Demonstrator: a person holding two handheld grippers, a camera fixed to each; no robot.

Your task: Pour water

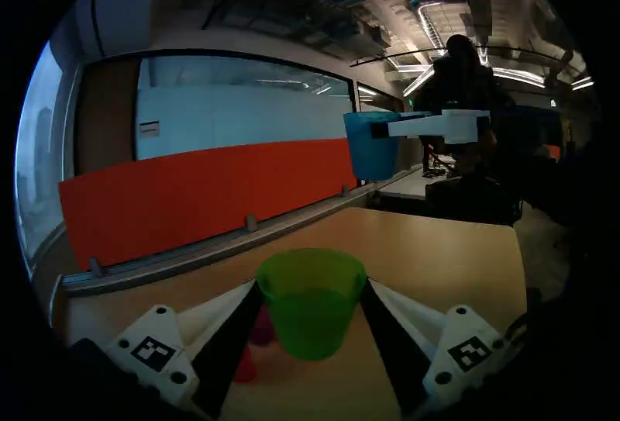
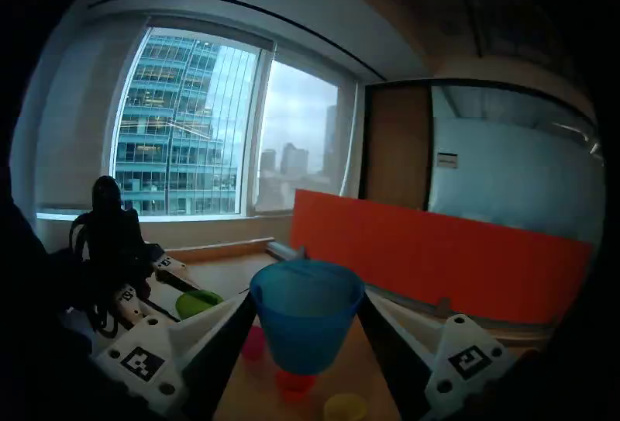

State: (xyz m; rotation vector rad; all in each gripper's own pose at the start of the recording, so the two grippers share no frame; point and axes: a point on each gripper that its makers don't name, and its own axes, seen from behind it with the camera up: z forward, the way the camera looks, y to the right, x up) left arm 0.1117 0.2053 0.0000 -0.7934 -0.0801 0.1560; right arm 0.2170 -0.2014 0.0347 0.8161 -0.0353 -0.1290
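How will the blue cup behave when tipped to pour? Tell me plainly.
The blue cup looks like thin plastic, so probably light and slightly squeezable. Its smooth, tapered wall might slip down through the right tongs if grip loosens. Whether it holds water cannot be seen, so its weight is uncertain.

Two grippers: left gripper (image 1: 310, 288), right gripper (image 2: 306, 297). Five cups total: one green cup (image 1: 311, 305), one blue cup (image 2: 307, 316), three small ones: one pink cup (image 2: 252, 341), one red cup (image 2: 294, 382), one yellow cup (image 2: 345, 406). One wooden table (image 1: 434, 250). One orange partition panel (image 1: 194, 196).
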